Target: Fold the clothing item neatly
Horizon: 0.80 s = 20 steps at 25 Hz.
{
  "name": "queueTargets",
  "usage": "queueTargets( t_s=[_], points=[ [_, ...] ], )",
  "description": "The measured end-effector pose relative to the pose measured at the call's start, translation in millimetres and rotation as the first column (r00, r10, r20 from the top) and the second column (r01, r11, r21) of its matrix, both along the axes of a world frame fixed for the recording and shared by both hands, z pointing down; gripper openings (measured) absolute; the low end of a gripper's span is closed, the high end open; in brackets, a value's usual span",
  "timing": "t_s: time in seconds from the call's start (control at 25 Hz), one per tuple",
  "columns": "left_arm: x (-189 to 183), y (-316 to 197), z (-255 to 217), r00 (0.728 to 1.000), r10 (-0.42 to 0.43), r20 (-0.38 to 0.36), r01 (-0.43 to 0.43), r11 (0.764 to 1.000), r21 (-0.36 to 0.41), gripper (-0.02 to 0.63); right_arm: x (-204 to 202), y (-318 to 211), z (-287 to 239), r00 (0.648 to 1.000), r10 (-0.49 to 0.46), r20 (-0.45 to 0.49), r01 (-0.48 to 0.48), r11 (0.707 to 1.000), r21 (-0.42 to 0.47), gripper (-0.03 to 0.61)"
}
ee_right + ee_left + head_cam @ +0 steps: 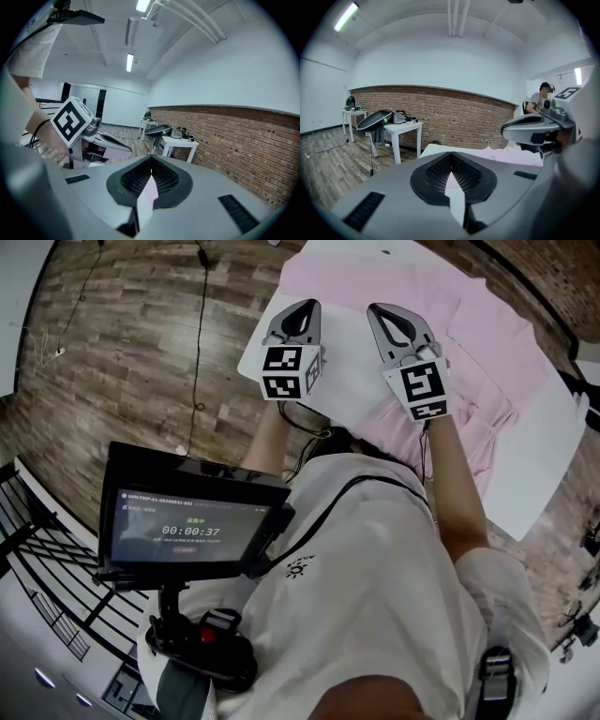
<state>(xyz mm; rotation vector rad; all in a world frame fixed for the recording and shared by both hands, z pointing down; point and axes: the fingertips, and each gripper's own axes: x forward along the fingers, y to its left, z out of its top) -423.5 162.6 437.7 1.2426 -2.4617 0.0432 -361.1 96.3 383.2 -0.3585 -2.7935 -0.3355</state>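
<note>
A pink garment [487, 343] lies spread and rumpled on a white table [539, 465] in the head view. My left gripper [304, 307] hovers over the table's near left corner. My right gripper [382, 311] is beside it, over the garment's near edge. Both point away from me, jaws shut, nothing between them. In the left gripper view the shut tips [451, 155] meet in front of the table; the pink cloth [511, 153] lies beyond and the right gripper [534, 129] stands at the right. The right gripper view shows its shut tips [151, 160] and the left gripper [101, 139] beside it.
A screen on a mount [192, 521] hangs at my left hip. Wooden floor [122, 352] with a cable lies left of the table. A small white side table [401, 127] with gear stands before a brick wall [464, 112]. A person [541, 99] sits at the back right.
</note>
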Motion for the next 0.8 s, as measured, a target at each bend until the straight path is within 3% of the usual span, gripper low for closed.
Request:
queueTargets(
  t_s=[0.44,0.8],
  points=[
    [-21.0,15.0,23.0,0.997,-0.065,-0.036,0.063,0.997,-0.054,0.004,-12.3,18.0,4.4,0.999,-0.044,-0.030,0.043,0.999,-0.027,0.005],
    [-60.2,16.9,76.0,0.992,-0.100,-0.079,0.091,0.990,-0.107,0.005,-44.2,24.8,45.6,0.995,-0.075,-0.073,0.071,0.996,-0.055,0.005]
  ],
)
